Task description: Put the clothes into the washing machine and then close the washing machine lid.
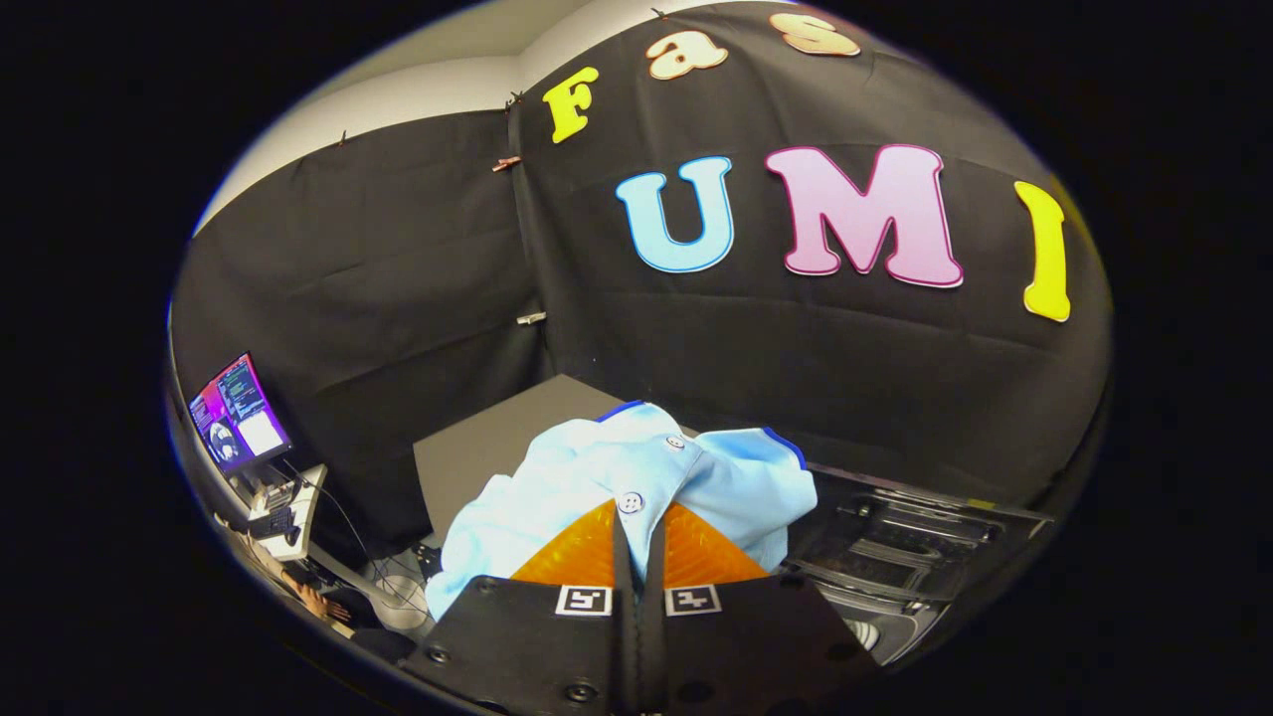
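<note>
Black cloth walls close the booth on two sides, with a strip of pale wall above. A dark grey table (477,447) sits in the corner beyond the fingers. To the right of the fingers lies the washing machine (895,567), its lid (900,542) open and the drum showing below it. One light blue shirt (617,472) with a navy-trimmed collar and two white buttons hangs bunched over the fingertips, its long axis running across them, collar pointing away toward the wall. The gripper (637,542) has its two orange fingers (582,552) nearly together, pinching the shirt's button placket. One lit monitor (239,413) stands off to the left.
</note>
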Demonstrator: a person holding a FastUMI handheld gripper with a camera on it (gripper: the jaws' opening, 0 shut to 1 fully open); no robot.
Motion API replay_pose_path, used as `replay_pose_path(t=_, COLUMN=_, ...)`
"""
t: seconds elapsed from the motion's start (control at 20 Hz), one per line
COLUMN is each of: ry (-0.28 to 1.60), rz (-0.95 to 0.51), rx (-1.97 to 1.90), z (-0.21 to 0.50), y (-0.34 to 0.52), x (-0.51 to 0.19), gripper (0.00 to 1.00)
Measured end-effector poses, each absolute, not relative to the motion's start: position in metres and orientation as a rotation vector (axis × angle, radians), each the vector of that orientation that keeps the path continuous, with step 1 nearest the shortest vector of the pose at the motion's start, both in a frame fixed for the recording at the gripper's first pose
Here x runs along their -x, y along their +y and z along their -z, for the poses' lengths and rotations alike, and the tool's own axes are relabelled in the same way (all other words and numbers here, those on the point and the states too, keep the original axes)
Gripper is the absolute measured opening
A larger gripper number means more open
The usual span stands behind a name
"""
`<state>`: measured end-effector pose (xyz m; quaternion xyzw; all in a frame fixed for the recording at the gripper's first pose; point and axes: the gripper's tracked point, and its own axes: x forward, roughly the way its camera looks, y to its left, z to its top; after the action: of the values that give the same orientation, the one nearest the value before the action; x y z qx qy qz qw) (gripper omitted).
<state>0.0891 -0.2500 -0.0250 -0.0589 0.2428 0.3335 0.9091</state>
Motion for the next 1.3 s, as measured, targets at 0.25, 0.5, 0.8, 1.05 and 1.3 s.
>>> replay_pose_path(t=0.25, ry=0.554, rz=-0.611, rx=0.116, z=0.056, y=-0.323, x=-0.100, gripper=0.05)
replay_pose_path(t=0.5, ry=0.621, rz=-0.496, rx=0.109, z=0.095, y=-0.385, x=-0.121, gripper=0.05)
replay_pose_path(t=0.8, ry=0.745, rz=-0.380, rx=0.132, z=0.176, y=-0.426, x=-0.131, gripper=0.05)
replay_pose_path(t=1.05, ry=0.871, rz=-0.246, rx=0.037, z=0.248, y=-0.448, x=-0.128, gripper=0.05)
replay_pose_path(t=1.3, ry=0.951, rz=-0.139, rx=0.076, z=0.308, y=-0.464, x=-0.123, gripper=0.05)
